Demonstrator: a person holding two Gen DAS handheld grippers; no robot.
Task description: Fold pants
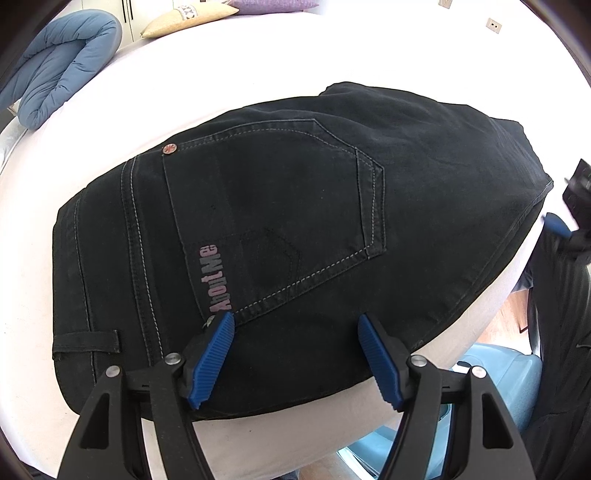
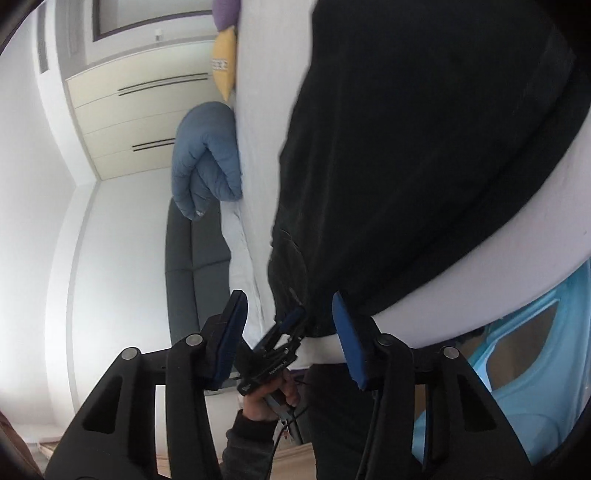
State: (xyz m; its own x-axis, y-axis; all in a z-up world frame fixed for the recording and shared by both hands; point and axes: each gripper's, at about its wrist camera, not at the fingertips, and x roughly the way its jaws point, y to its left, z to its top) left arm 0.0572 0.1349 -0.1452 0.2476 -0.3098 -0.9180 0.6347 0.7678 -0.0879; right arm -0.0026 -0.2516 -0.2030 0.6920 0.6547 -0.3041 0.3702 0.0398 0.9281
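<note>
Black jeans lie folded on the white bed, back pocket up with pink lettering on it. My left gripper hovers over their waistband edge near the bed's front edge; it is open, blue pads wide apart and nothing pinched. In the right wrist view, which is rolled sideways, the jeans fill the upper right. My right gripper is open beside them with nothing between its fingers. Beyond it, a hand holds the left gripper at the jeans' edge. The right gripper shows at the far right edge.
A folded blue duvet lies at the bed's far left, with a beige pillow and a purple pillow at the head. A light blue plastic object stands on the floor below the bed edge. A dark sofa and a wardrobe stand beyond.
</note>
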